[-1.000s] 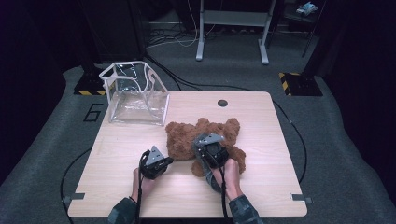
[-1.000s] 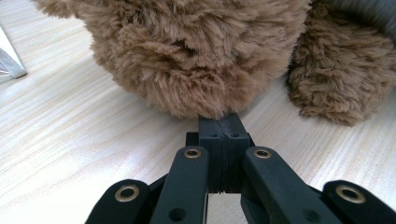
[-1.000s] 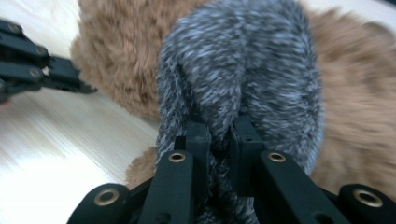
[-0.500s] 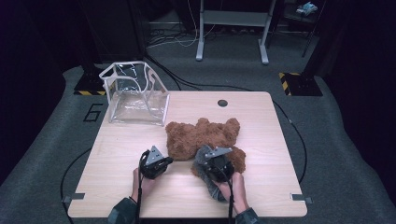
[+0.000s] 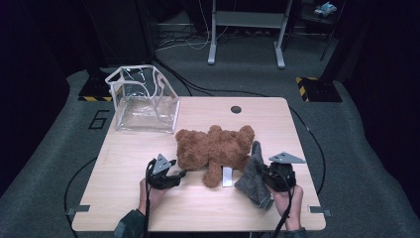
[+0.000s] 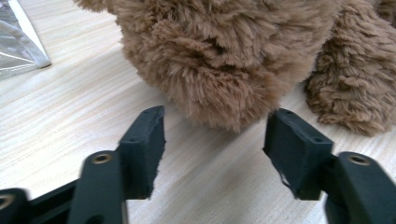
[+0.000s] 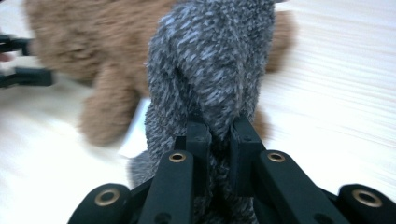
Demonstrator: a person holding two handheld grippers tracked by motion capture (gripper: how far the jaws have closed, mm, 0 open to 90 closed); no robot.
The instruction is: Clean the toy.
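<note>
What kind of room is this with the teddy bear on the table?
Probably a lab or recording studio, not a home: one wooden table on grey carpet, dark surroundings, cables across the floor, and yellow-black hazard tape behind the table.

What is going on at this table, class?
A person works at a wooden table with tongs in each hand. The right tongs are clamped on a grey knitted cloth, lifted beside a brown teddy bear lying on the table. The left tongs have just been opening; they stand open with nothing between them, close in front of the bear. A clear plastic bag stands open at the far left corner.
</note>
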